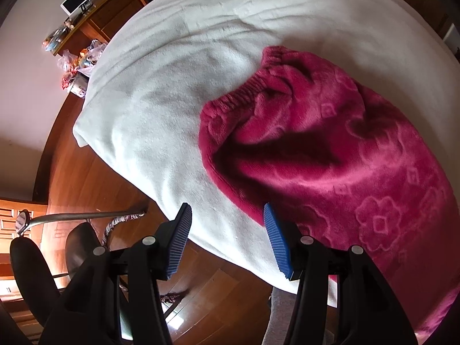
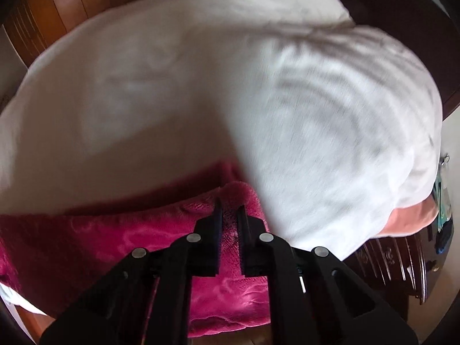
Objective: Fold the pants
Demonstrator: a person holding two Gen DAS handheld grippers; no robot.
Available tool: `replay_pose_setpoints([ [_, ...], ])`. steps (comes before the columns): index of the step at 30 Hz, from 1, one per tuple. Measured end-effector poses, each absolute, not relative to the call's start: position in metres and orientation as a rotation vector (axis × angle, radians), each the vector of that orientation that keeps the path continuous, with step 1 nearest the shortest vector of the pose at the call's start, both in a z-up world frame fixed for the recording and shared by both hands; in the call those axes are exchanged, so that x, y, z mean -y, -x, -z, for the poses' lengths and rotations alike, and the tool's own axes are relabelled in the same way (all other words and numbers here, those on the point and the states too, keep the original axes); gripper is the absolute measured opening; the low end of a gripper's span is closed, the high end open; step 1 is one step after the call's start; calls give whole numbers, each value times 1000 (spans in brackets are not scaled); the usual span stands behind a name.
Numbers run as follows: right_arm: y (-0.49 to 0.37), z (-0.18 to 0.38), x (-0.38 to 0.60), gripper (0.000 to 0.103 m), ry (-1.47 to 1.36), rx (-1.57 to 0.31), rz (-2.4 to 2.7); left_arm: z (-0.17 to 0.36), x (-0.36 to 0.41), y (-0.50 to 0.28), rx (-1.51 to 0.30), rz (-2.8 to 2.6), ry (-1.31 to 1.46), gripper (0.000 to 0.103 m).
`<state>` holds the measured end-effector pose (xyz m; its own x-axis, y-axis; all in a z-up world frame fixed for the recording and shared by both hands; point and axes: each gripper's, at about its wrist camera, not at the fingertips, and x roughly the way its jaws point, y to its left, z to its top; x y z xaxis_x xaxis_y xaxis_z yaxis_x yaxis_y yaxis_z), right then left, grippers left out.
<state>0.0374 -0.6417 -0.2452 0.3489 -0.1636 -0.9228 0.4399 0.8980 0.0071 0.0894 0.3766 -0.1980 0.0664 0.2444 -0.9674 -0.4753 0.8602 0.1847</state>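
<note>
The magenta fleece pants (image 1: 330, 149) with embossed flowers lie on a white blanket (image 1: 178, 92), the elastic waistband toward the upper middle of the left wrist view. My left gripper (image 1: 227, 215) is open and empty, hovering by the bed's near edge, its right pad beside the pants' lower edge. In the right wrist view my right gripper (image 2: 229, 210) is shut on a fold of the pants (image 2: 100, 238), which runs left and under the fingers. The view is motion-blurred.
The white blanket (image 2: 258, 86) covers the bed. A wooden floor (image 1: 86, 178), a black chair (image 1: 28, 270) and a wooden dresser (image 1: 95, 20) with clutter lie to the left. A dark wooden bed frame (image 2: 388, 261) shows at the right.
</note>
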Motion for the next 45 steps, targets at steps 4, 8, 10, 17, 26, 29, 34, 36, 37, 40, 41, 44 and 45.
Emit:
replay_pose_setpoints([
  [4, -53, 253, 643, 9, -220, -1168, 398, 203, -366, -85, -1422, -532, 180, 53],
  [8, -64, 297, 646, 11, -204, -1256, 415, 204, -357, -82, -1431, -515, 153, 53],
  [10, -61, 297, 645, 13, -212, -1246, 422, 199, -355, -80, -1426, -502, 139, 53],
  [17, -45, 260, 636, 24, -188, -1159, 476, 193, -370, -81, -1393, -496, 160, 61],
  [26, -67, 221, 574, 37, -191, -1088, 473, 210, -413, -122, -1409, -453, 195, 62],
  [29, -86, 214, 528, 37, -231, -1098, 416, 210, -433, -140, -1394, -439, 223, 63],
  [34, -141, 214, 405, 37, -229, -1131, 214, 218, -466, -176, -1398, -377, 284, 66],
  [36, -161, 215, 359, 38, -234, -1146, 128, 221, -474, -192, -1400, -337, 302, 68],
  [37, -174, 217, 328, 38, -236, -1159, 72, 224, -477, -200, -1404, -310, 317, 71],
  [40, -200, 223, 260, 38, -235, -1187, -47, 233, -480, -221, -1426, -226, 344, 72],
  [41, -206, 225, 240, 39, -236, -1196, -80, 237, -481, -228, -1439, -200, 348, 72],
  [44, -222, 232, 186, 39, -231, -1222, -150, 247, -480, -244, -1473, -135, 361, 73],
  [45, -227, 235, 168, 39, -225, -1232, -169, 250, -480, -248, -1482, -115, 369, 73],
])
